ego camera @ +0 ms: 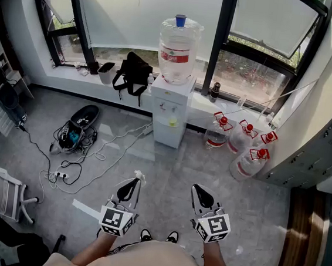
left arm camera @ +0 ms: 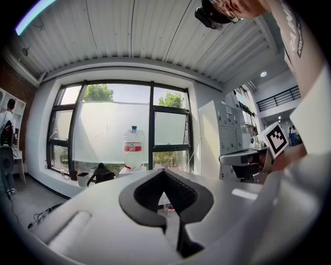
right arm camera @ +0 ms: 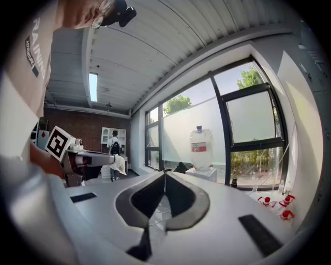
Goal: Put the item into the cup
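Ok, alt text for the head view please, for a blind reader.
A person stands looking down at a grey floor, holding the left claw and right claw in front, both shut and empty. Ahead, a water dispenser stands by the window, spare jugs to its right.

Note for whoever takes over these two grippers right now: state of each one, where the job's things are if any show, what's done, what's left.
Left gripper: jaws together, nothing between them.
Right gripper: jaws together, nothing between them.
Both are held out over the floor, pointing toward the water dispenser.
No cup or item shows in any view.
Done: nothing visible. Left: find both, grasp the item, put it in the cup.
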Demonstrator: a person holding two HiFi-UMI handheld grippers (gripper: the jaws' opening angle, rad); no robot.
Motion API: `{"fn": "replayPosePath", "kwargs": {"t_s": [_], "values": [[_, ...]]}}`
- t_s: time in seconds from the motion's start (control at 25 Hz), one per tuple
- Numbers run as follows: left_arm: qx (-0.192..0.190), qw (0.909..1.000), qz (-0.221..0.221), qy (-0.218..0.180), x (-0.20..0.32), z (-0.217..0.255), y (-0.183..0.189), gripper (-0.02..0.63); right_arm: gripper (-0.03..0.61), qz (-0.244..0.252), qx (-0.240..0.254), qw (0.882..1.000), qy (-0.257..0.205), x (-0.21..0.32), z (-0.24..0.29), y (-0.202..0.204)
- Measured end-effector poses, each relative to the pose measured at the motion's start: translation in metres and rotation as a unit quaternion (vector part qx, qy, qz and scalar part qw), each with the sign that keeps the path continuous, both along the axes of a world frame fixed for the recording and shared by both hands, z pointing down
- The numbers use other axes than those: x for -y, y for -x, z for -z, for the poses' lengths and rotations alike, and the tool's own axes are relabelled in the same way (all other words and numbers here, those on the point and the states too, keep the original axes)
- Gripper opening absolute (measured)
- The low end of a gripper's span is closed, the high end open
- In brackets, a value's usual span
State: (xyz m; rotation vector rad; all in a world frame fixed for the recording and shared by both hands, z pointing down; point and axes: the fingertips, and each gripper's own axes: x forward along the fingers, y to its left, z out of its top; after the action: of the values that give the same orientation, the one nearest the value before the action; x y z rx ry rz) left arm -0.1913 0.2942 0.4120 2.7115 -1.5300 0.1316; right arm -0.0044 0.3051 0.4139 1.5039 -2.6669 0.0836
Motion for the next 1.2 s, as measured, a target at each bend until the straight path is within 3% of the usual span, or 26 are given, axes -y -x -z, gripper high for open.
{"fn": "replayPosePath", "kwargs": {"t_s": [0.8, 1.04, 1.2], "values": [[-0.006, 0.9999, -0.014, -0.004, 0.009, -0.003, 0.029, 0.008, 0.012, -0.026, 0.003, 1.0, 0.012, 0.005, -0.014, 0.021], [-0.021, 0.9995, -0.022, 0.013, 0.036, -0.022, 0.038, 0.008, 0.012, -0.048, 0.02, 0.998, 0.024, 0.015, -0.033, 0.025], [-0.012, 0.9994, -0.023, 0.021, 0.057, -0.026, 0.036, 0.008, 0.012, -0.045, 0.002, 0.999, 0.028, 0.036, -0.041, 0.023]]}}
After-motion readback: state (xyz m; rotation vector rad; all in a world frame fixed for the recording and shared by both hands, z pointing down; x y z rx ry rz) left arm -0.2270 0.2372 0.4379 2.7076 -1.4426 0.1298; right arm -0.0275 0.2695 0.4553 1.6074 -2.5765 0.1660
